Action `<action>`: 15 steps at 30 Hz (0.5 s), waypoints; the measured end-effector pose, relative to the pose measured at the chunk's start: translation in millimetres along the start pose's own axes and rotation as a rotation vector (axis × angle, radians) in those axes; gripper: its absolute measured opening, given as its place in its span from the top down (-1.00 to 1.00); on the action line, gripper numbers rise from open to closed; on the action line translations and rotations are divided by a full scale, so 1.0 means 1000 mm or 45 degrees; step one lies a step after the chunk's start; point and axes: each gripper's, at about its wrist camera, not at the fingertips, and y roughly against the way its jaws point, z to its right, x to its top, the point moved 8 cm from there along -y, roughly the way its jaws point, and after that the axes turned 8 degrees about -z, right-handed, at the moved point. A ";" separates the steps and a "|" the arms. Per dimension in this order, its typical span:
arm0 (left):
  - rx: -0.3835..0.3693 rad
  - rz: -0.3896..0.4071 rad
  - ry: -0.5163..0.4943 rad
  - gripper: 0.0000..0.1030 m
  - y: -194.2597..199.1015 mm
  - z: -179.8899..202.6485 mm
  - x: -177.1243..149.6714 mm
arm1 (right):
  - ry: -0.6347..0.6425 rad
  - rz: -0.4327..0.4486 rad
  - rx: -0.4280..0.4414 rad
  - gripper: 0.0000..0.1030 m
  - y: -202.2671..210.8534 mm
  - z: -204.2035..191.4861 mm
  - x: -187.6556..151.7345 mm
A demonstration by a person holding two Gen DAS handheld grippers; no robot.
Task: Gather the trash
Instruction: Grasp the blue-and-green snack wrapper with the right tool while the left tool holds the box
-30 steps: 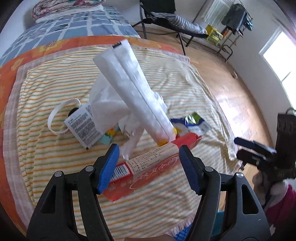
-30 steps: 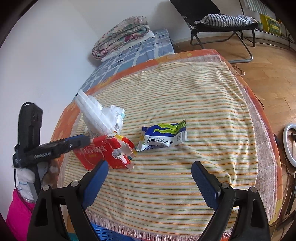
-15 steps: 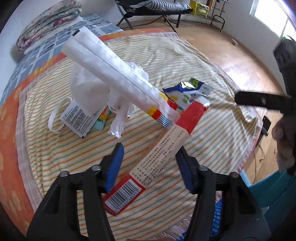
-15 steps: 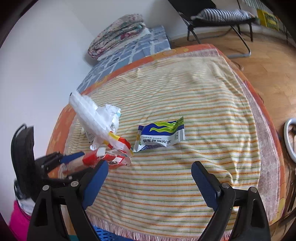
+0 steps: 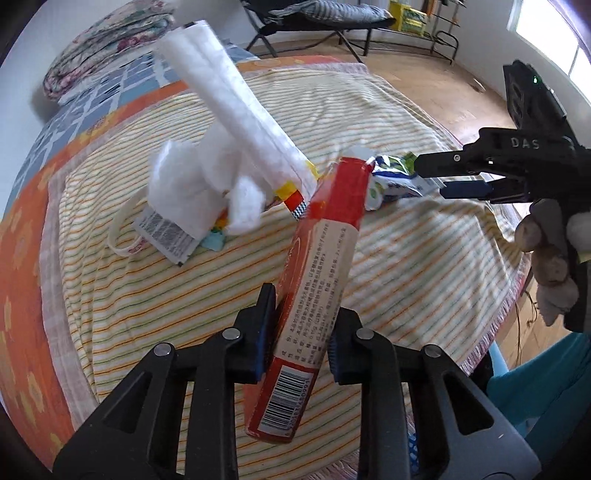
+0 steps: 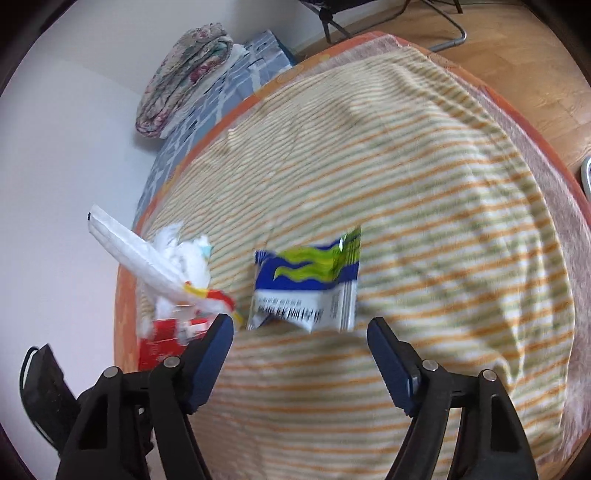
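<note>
My left gripper (image 5: 299, 328) is shut on a red box (image 5: 314, 277), held tilted above the striped blanket (image 5: 388, 258). A long white wrapper (image 5: 236, 107) sticks up from the box's far end. Crumpled white tissue (image 5: 192, 192) and a printed packet (image 5: 166, 236) lie on the blanket to the left. A blue and green snack packet (image 6: 306, 280) lies just ahead of my open right gripper (image 6: 301, 354); it also shows in the left wrist view (image 5: 391, 177). The right gripper appears from the side in the left wrist view (image 5: 461, 173), close to that packet.
A folded quilt (image 6: 184, 74) lies on a blue checked sheet at the bed's far end. A folding chair (image 5: 325, 18) and shelves stand on the wooden floor (image 5: 443, 85). A teal bin's rim (image 5: 546, 384) shows below the bed edge at right.
The left gripper has closed on the red box and lifted it, turning it more upright. The right gripper has moved forward and down toward the blue and green packet.
</note>
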 end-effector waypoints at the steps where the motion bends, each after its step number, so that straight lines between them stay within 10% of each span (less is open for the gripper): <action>1: -0.011 0.002 0.013 0.54 0.000 -0.002 0.000 | -0.008 0.001 0.003 -0.49 -0.002 0.001 0.003; 8: -0.005 0.010 0.042 0.58 0.000 -0.009 0.000 | -0.107 0.004 0.048 -0.34 -0.020 0.007 0.020; 15: -0.030 0.016 0.074 0.59 0.001 -0.014 0.000 | 0.068 0.021 -0.101 -0.66 -0.033 -0.019 0.027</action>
